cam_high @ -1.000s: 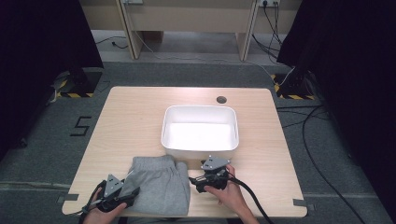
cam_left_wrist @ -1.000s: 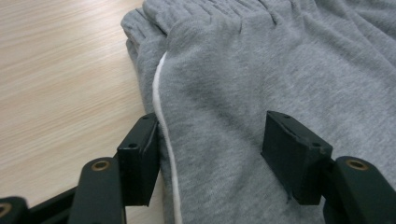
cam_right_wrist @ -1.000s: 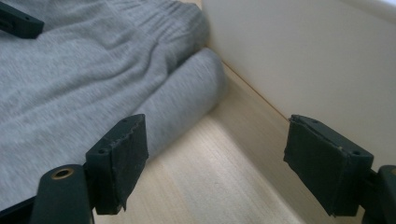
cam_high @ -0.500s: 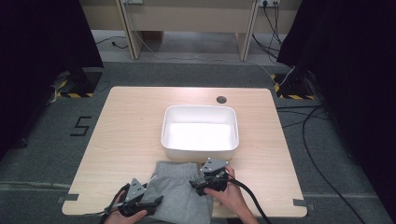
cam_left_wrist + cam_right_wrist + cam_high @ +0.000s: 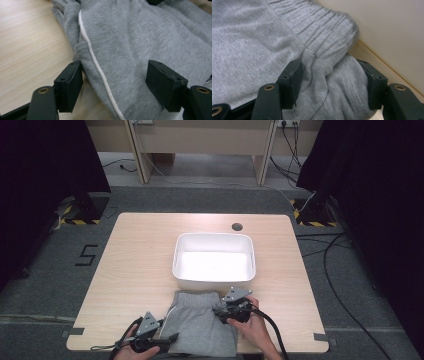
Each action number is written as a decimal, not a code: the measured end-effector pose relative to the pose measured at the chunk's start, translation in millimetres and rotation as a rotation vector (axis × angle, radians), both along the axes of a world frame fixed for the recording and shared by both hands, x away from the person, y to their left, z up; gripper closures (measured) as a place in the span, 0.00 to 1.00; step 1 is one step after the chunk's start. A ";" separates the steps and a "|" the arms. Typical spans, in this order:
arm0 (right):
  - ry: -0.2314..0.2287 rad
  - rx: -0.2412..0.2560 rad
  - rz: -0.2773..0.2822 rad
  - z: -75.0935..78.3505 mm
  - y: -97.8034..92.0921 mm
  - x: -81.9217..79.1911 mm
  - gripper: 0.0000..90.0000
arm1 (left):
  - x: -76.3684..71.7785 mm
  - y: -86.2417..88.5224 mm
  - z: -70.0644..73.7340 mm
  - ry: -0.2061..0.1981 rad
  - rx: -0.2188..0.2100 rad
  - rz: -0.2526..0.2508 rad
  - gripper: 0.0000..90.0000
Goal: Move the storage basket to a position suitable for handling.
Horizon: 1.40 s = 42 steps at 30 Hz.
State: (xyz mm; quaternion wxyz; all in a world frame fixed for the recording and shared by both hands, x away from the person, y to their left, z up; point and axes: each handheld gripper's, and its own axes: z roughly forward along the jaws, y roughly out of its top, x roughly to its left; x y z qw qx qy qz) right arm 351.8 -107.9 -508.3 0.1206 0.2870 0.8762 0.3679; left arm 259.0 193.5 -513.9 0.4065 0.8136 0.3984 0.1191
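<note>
Folded grey sweat shorts [image 5: 202,327] lie at the table's front edge, just before a white bin [image 5: 214,259]. My left gripper [image 5: 170,338] sits at their left edge. In the left gripper view its jaws stand apart, and grey cloth [image 5: 130,42] with a white piping line [image 5: 97,65] lies between them [image 5: 115,86]. My right gripper [image 5: 220,312] is at the shorts' upper right corner. Its jaws [image 5: 332,83] straddle a bunched fold under the ribbed waistband [image 5: 319,32], with cloth touching both inner faces.
The bin's white wall [image 5: 387,30] rises right beside the right gripper. A round cable hole [image 5: 237,226] sits in the table's far side. Bare wood [image 5: 30,37] lies left of the shorts. Cables trail off the front edge.
The left gripper moved right along the front edge and the shorts shifted right with it, up to the right gripper. The right gripper has stayed where it was.
</note>
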 end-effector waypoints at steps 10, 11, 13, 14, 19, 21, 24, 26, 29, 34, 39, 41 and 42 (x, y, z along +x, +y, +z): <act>-0.020 -0.012 -0.067 1.0 -27.9 -2.9 0.39 | 8.7 -26.5 0.3 -0.001 0.003 -0.057 0.32; -0.016 -0.010 -0.072 1.0 -29.7 -3.2 0.37 | 9.0 -26.9 0.4 -0.002 0.003 -0.059 0.32; -0.015 -0.003 -0.080 1.6 -30.9 -3.8 0.33 | 8.4 -26.3 1.0 -0.008 0.002 -0.052 0.30; -0.019 0.000 -0.078 2.1 -30.8 -4.1 0.31 | 7.7 -25.7 1.2 -0.016 -0.007 -0.045 0.28; -0.020 0.032 -0.080 4.6 -31.1 -4.7 0.26 | 5.2 -19.2 3.8 -0.023 -0.017 -0.025 0.21; -0.017 0.047 -0.083 6.4 -31.9 -5.9 0.25 | 4.6 -16.3 4.9 -0.019 -0.032 -0.017 0.19; -0.017 0.065 -0.079 8.3 -32.9 -7.4 0.24 | 3.1 -12.7 6.2 -0.008 -0.049 -0.009 0.20; -0.017 0.059 -0.078 8.3 -33.3 -7.9 0.23 | 1.7 -11.1 5.9 -0.003 -0.049 -0.006 0.20; -0.014 0.054 -0.083 8.5 -33.8 -8.5 0.22 | 1.5 -10.0 4.1 0.007 -0.050 -0.004 0.20; -0.013 0.051 -0.090 8.7 -35.7 -9.1 0.20 | 1.4 -9.7 -0.6 0.025 -0.053 0.004 0.19; -0.005 0.048 -0.105 8.6 -39.5 -9.7 0.18 | 2.1 -10.1 -2.2 0.046 -0.051 0.001 0.18; -0.003 0.046 -0.105 8.1 -40.0 -10.0 0.18 | 1.8 -11.2 -2.6 0.049 -0.053 -0.002 0.18; -0.001 0.046 -0.104 7.8 -40.1 -10.1 0.18 | 1.6 -11.6 -2.6 0.053 -0.056 -0.007 0.18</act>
